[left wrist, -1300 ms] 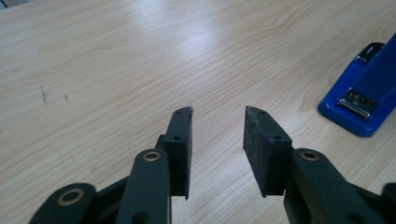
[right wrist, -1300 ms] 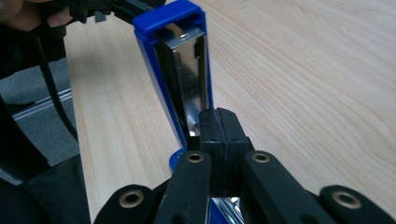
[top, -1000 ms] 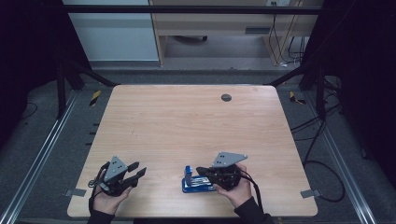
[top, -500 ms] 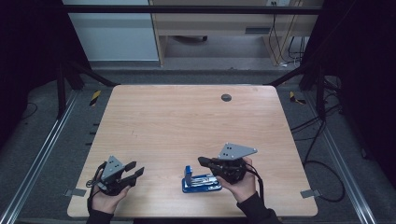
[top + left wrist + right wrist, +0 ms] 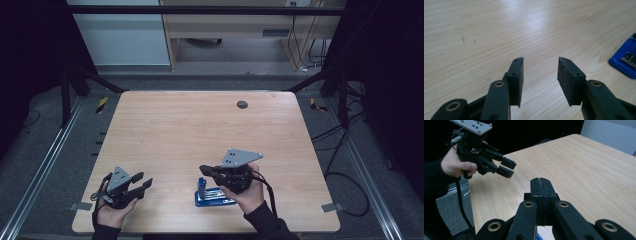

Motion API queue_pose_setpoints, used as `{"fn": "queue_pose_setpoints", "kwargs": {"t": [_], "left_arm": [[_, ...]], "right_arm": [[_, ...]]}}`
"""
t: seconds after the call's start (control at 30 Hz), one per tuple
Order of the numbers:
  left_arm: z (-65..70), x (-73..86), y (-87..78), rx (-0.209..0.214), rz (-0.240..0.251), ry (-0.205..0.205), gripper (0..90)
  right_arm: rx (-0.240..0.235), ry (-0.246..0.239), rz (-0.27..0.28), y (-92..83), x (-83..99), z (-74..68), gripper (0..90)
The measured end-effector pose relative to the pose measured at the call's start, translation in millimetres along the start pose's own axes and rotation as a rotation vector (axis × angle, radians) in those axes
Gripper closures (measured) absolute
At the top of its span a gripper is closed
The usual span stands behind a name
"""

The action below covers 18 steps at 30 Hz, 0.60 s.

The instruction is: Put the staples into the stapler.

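While the right gripper (image 5: 206,170) hangs above the table's near edge, its two jaws are pressed flat together w/ nothing visible between them; the right gripper view shows the pads meeting along one thin seam (image 5: 540,185). The grey three-cornered plate (image 5: 241,157) sits on top, tilted, and the person's right hand (image 5: 248,192) wraps the body from below, a cable looping off toward the near right. Just under and slightly left of those jaws lies a blue stapler (image 5: 212,195), flat on the wood, its short end standing up at the left (metal strip visible along the top). Whether the jaws touch it I can't tell; from the high view they look to be above it.

Over at the near left corner, the left gripper (image 5: 144,182) is spread apart, empty: the left gripper view shows bare wood between the pads (image 5: 569,80), and a corner of the stapler (image 5: 625,61) at the far right edge. The left hand (image 5: 114,212) holds it low, jaws pointing toward the stapler, well apart from it. In the right gripper view it appears raised off the table (image 5: 505,167).

Beyond both, the wooden table (image 5: 200,130) is pale w/ a small dark round grommet (image 5: 242,104) near the far edge.
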State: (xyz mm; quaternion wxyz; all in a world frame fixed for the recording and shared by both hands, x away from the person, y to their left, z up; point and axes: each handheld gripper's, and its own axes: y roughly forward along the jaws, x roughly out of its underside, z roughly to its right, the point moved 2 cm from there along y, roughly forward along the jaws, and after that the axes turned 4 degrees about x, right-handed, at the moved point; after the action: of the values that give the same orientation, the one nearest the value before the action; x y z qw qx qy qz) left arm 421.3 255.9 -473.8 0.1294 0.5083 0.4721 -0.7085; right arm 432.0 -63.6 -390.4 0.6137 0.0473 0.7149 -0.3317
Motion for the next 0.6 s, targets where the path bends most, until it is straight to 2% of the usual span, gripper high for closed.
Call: {"fn": "queue_pose_setpoints", "kwargs": {"t": [0.2, 0.6], "left_arm": [[-0.2, 0.3, 0.3, -0.001, -0.002, -0.003, 56.3], [0.6, -0.3, 0.3, -0.002, -0.004, 0.002, 56.4]], "right_arm": [[-0.028, -0.013, -0.036, 11.8, 0.8, -8.6, 90.0], [-0.017, -0.025, -0.067, 12.1, 5.8, -8.4, 90.0]]}}
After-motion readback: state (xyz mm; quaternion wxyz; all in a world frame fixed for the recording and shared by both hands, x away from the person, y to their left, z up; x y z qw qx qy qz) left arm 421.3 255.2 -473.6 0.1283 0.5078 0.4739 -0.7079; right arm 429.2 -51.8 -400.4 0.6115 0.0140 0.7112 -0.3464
